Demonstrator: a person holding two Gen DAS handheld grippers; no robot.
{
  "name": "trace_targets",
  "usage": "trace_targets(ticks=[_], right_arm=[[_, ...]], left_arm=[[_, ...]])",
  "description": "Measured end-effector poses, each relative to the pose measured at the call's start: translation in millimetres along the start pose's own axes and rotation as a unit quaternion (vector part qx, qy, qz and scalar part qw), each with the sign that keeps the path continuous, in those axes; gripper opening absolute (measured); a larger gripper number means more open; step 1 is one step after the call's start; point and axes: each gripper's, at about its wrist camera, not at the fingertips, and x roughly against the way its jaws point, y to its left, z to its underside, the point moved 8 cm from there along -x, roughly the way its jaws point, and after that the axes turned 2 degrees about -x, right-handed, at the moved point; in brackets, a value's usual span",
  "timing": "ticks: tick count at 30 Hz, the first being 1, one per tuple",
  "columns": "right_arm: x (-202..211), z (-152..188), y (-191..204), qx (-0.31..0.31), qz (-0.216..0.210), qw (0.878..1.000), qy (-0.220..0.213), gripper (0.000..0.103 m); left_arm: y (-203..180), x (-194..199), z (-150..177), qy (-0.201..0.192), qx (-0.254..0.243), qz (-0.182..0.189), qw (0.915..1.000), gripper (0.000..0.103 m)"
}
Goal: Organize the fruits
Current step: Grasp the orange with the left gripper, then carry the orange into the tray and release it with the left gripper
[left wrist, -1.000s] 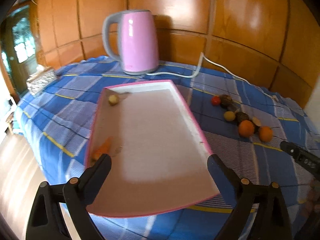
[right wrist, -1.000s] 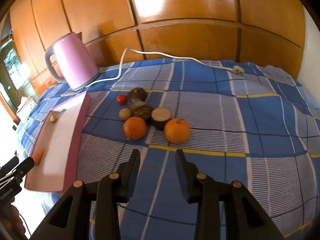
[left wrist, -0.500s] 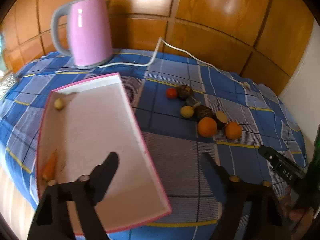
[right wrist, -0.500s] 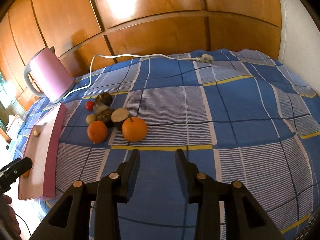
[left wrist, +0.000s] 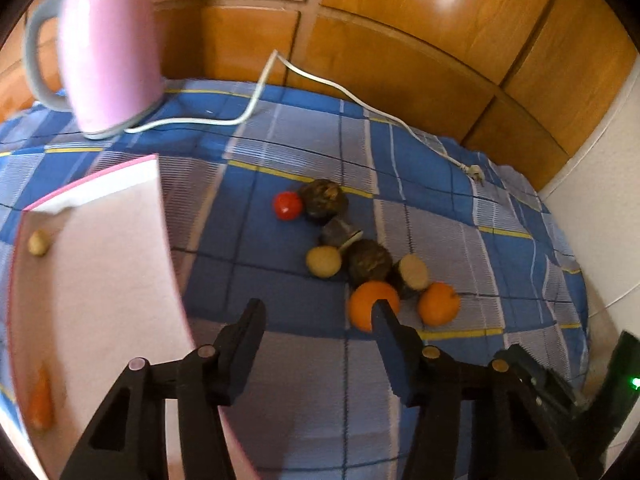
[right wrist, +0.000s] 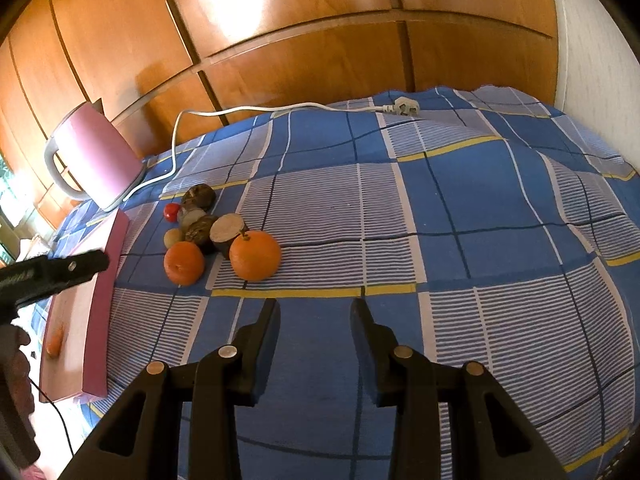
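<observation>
Two oranges (left wrist: 362, 312) (left wrist: 439, 304) lie on the blue checked cloth in a cluster with a red tomato (left wrist: 287, 205), a small yellow fruit (left wrist: 323, 262) and several brown lumps (left wrist: 324, 200). My left gripper (left wrist: 318, 312) hovers just in front of the nearer orange, its jaws closing with nothing between them. The pink tray (left wrist: 100, 300) to its left holds a carrot (left wrist: 40, 400) and a small pale fruit (left wrist: 39, 242). My right gripper (right wrist: 316, 312) stands narrowly open and empty, short of the oranges (right wrist: 255, 255) (right wrist: 184, 262) and to their right.
A pink kettle (left wrist: 108, 48) stands at the back left, and its white cord (left wrist: 320, 80) runs along the wooden wall to a loose plug (right wrist: 404, 106). The tray wall (right wrist: 102, 300) rises left of the fruit. A white wall borders the right.
My left gripper has swung right from over the tray to the fruit cluster, and its jaws have narrowed a lot. The right gripper shifted a little and kept its narrow gap.
</observation>
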Motion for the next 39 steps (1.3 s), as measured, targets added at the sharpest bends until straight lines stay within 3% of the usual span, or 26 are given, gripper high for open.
trace_targets(ticks=[3, 9, 19, 21, 22, 30, 39], right_arm=[[0, -1, -4, -0.004, -0.001, 1.0, 0.001, 0.036], [-3, -2, -13, -0.015, -0.002, 1.0, 0.004, 0.037], [-6, 0, -16, -0.021, -0.008, 1.0, 0.01, 0.037], [-7, 0, -16, -0.021, -0.007, 1.0, 0.01, 0.037], [-7, 0, -17, -0.021, -0.007, 1.0, 0.01, 0.037], [-7, -1, -17, -0.019, -0.001, 1.0, 0.01, 0.037], [-10, 1, 13, 0.018, -0.023, 0.999, 0.021, 0.037]], left_arm=[[-10, -10, -4, 0.009, -0.019, 0.007, 0.9998, 0.049], [-35, -26, 9, 0.028, -0.066, 0.021, 0.9972, 0.046], [-47, -59, 15, 0.048, -0.071, 0.004, 0.9963, 0.049], [-47, -66, 19, 0.057, -0.071, 0.009, 0.9958, 0.039], [-47, -66, 20, 0.053, -0.067, 0.011, 0.9963, 0.039], [-36, -22, 27, 0.012, -0.037, 0.044, 0.9983, 0.039], [25, 30, 36, -0.026, 0.011, 0.03, 0.9991, 0.039]])
